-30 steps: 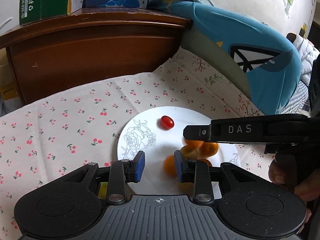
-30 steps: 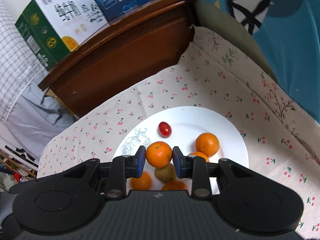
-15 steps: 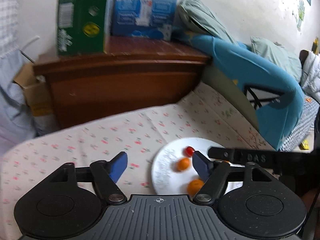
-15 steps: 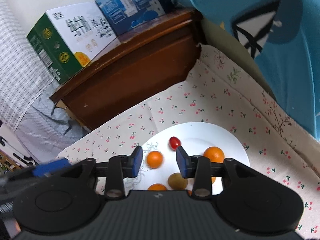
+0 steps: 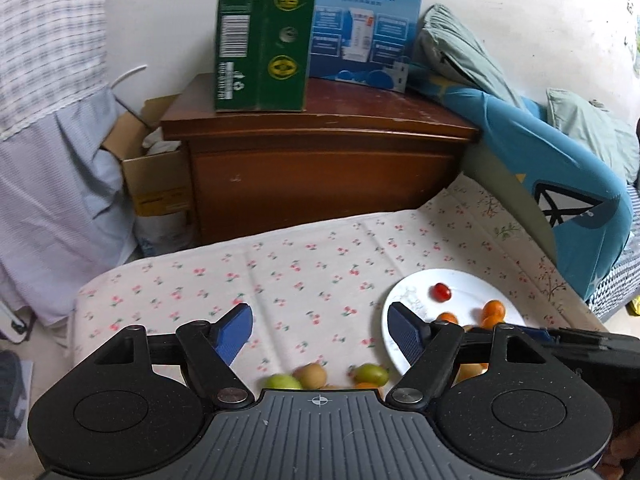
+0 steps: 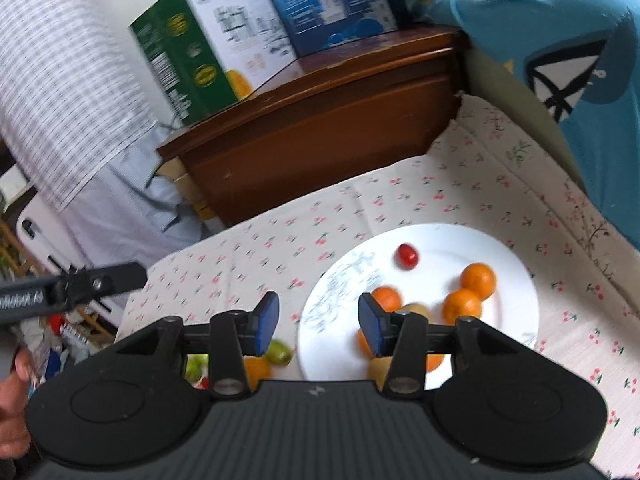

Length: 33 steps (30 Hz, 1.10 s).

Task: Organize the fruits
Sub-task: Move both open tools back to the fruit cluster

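A white plate [image 6: 516, 280] on the cherry-print cloth holds a red cherry tomato [image 6: 407, 255], several oranges [image 6: 478, 275] and a yellowish fruit partly hidden behind my right finger. The plate also shows in the left wrist view [image 5: 404, 292]. Loose on the cloth left of the plate lie green fruits [image 5: 372, 374], a tan fruit [image 5: 313, 375] and an orange [image 6: 258, 368]. My left gripper [image 5: 320, 330] is open and empty above the loose fruits. My right gripper [image 6: 318, 320] is open and empty over the plate's left edge.
A brown wooden cabinet [image 5: 320, 172] stands behind the cloth, with a green carton [image 5: 264, 36] and a blue carton [image 5: 368, 24] on top. A blue cushion [image 5: 560, 184] lies at the right. A cardboard box [image 5: 156, 184] sits left of the cabinet.
Both grippers pulled back and up from the plate. The right gripper let go of the orange it held, now on the plate. Both sets of jaws opened wider.
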{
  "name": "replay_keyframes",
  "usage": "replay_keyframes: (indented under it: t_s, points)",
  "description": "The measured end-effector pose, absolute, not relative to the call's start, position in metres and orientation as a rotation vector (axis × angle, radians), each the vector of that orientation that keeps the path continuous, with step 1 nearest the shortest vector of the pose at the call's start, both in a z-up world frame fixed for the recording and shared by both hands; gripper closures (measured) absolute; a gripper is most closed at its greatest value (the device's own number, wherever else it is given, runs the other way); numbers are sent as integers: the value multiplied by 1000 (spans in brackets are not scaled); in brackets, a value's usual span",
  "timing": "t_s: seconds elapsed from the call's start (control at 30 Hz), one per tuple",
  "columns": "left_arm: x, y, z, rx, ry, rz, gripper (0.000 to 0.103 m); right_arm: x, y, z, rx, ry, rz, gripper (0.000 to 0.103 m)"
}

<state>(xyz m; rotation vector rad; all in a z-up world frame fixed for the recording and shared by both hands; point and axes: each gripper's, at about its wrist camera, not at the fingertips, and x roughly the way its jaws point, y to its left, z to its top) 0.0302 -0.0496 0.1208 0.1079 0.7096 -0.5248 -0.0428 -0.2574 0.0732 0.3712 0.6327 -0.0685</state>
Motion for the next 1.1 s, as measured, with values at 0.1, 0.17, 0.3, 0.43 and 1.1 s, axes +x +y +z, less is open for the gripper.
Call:
replay_keyframes:
  t_s: [0.1, 0.17, 0.3, 0.43, 1.1]
  points:
    - [29, -41, 120, 109, 714, -509, 27, -50, -246, 69, 371, 645, -39, 57]
    - [28, -36, 119, 116, 715, -497, 27, -54, -237, 66, 359, 653, -27, 57]
    - [28, -27, 113, 127, 735, -474, 27, -58, -223, 59, 359, 675, -2, 56]
    - [29, -17, 104, 141, 755, -451, 27, -60, -211, 54, 349, 689, 20, 56]
    - [45, 1, 50, 141, 916, -391, 27, -44, -171, 19, 240, 764, 104, 51]
